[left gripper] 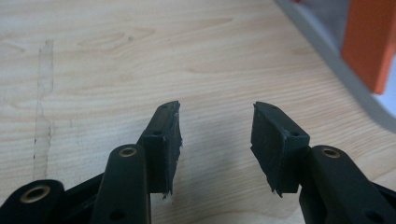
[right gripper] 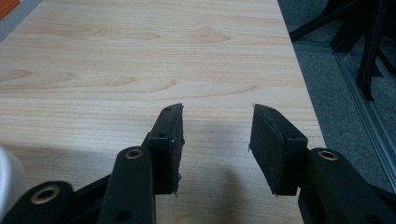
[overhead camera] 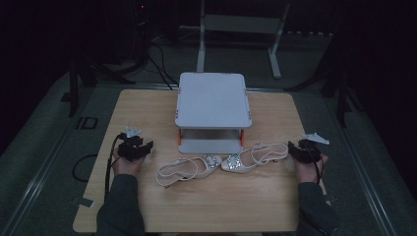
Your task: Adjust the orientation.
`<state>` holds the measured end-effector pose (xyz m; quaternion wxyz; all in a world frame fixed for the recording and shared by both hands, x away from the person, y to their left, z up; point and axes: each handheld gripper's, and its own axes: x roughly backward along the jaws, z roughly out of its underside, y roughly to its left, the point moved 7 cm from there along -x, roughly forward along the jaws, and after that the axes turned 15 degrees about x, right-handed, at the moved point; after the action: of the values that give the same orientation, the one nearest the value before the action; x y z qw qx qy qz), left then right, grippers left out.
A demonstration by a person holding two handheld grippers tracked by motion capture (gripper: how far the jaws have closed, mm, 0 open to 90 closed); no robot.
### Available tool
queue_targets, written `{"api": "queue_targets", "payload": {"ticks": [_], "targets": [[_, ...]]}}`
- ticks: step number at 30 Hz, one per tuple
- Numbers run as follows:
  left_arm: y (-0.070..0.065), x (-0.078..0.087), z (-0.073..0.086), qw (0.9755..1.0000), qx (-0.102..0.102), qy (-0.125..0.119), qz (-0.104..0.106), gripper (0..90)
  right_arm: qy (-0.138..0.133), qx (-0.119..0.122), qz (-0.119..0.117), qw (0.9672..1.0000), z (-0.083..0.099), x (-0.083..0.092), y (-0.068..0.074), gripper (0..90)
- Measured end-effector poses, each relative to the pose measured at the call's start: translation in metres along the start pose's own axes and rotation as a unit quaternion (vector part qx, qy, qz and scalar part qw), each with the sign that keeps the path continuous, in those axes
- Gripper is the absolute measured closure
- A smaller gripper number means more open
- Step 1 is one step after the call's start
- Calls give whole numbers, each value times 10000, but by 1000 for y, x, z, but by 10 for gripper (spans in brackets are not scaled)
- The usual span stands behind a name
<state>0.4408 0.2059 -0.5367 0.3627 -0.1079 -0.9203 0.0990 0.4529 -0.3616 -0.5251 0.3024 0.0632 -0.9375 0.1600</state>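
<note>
High view had your forearms coming in at the bottom edge, your left gripper (overhead camera: pixel 139 146) at the lower left of the table (overhead camera: pixel 206 211) and your right gripper (overhead camera: pixel 298 150) at the lower right, each resting low over the wood. Left gripper view showed its jaws standing well apart with bare wood between the pads, holding nothing; right gripper view showed the same, jaws spread and empty above the table's edge. Between your hands, just below the middle of the frame, lay the left sandal (overhead camera: pixel 184 169) and the right sandal (overhead camera: pixel 253 158), toes meeting near the centre and heels pointing outward, the right one's heel strap just beside your right gripper. Beyond them, in the middle of the frame, stood the two-tier shoe rack (overhead camera: pixel 212 101), its lower shelf (overhead camera: pixel 210 146) open toward the shoes and its orange post (left gripper: pixel 371 42) at the upper right of the left gripper view. By my reading you were at the start, before any pickup: the next move called for closing each gripper on the nearer sandal's heel or strap, then lifting it toward a shelf.
</note>
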Motion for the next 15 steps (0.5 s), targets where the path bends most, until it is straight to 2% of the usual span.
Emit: {"api": "queue_targets", "payload": {"ticks": [3,4,7,11,15], "targets": [[-2,3,-2,10000,52,4,68,524,5,17,-18,10000,0,0,1,537],[-6,7,-4,9999,30,1,157,524,-4,23,-26,10000,0,1,1,533],[-11,12,-6,9998,-49,-33,184,521,-23,19,-33,10000,-1,2,1,529],[-28,28,-12,9990,-313,-48,322,512,-53,21,-42,10000,-1,3,0,522],[-43,43,-15,9981,-405,-67,465,506,-57,-3,-60,10000,0,4,-1,506]]}}
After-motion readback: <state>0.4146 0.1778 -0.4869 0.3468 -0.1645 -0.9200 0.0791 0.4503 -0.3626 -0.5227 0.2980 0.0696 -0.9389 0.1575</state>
